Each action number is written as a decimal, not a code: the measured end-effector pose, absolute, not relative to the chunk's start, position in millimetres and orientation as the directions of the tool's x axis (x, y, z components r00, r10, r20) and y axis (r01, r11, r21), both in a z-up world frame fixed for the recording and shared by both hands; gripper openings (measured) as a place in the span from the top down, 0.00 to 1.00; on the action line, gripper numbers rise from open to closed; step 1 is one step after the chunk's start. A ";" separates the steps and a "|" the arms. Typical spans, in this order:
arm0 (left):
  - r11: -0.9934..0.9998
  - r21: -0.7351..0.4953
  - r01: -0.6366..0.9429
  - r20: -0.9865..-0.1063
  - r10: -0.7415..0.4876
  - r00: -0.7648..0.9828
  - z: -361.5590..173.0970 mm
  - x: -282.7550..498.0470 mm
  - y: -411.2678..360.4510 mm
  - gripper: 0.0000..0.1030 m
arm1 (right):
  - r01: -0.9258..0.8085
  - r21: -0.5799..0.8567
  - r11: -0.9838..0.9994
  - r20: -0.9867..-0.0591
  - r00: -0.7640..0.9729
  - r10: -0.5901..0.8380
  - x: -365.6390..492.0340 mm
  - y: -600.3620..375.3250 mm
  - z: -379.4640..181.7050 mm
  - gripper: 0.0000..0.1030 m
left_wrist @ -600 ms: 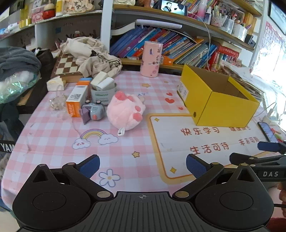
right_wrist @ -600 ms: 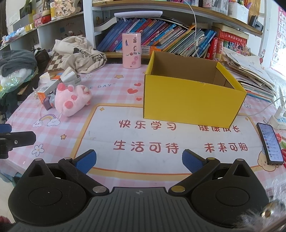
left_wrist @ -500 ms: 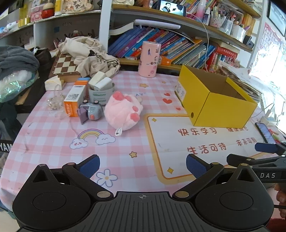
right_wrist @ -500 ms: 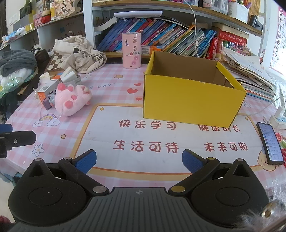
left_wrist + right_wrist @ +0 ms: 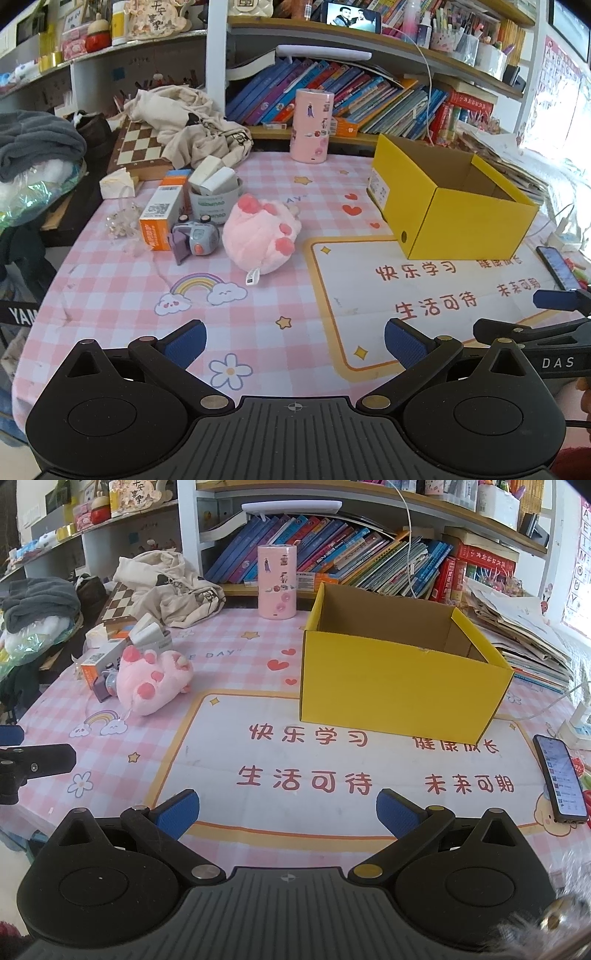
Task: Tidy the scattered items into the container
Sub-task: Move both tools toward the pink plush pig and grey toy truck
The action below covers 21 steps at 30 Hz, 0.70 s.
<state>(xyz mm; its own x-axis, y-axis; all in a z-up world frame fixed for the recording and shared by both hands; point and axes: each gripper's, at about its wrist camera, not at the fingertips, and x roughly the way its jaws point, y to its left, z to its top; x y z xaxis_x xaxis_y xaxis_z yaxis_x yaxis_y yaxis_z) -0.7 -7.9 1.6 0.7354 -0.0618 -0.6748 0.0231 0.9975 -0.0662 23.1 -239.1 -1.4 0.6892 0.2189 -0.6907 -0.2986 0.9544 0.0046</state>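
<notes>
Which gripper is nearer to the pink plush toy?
Left. The left gripper faces the pink plush toy across bare cloth; the right gripper is farther right, facing the yellow box.

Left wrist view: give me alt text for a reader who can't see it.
Open left gripper hovers over a pink checked tablecloth. Ahead, a pink plush toy lies beside an orange carton and a grey toy; an open yellow box stands right.

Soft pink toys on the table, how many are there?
1. The pink plush toy lies left of the yellow box, beside a small grey gadget. Others may be hidden behind the clutter.
</notes>
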 end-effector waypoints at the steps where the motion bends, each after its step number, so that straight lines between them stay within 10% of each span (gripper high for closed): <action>1: 0.998 -0.061 0.025 -0.671 -0.059 0.739 2.2 -1.4 -8.1 0.00 | -0.299 0.005 0.954 -0.691 0.689 0.220 22.5 -239.1 -1.0 0.00; 21: 0.990 -0.112 0.081 -0.602 -0.133 0.788 9.7 -11.2 -8.4 0.00 | -0.307 0.008 0.952 -0.699 0.679 0.225 23.6 -239.5 -3.9 0.00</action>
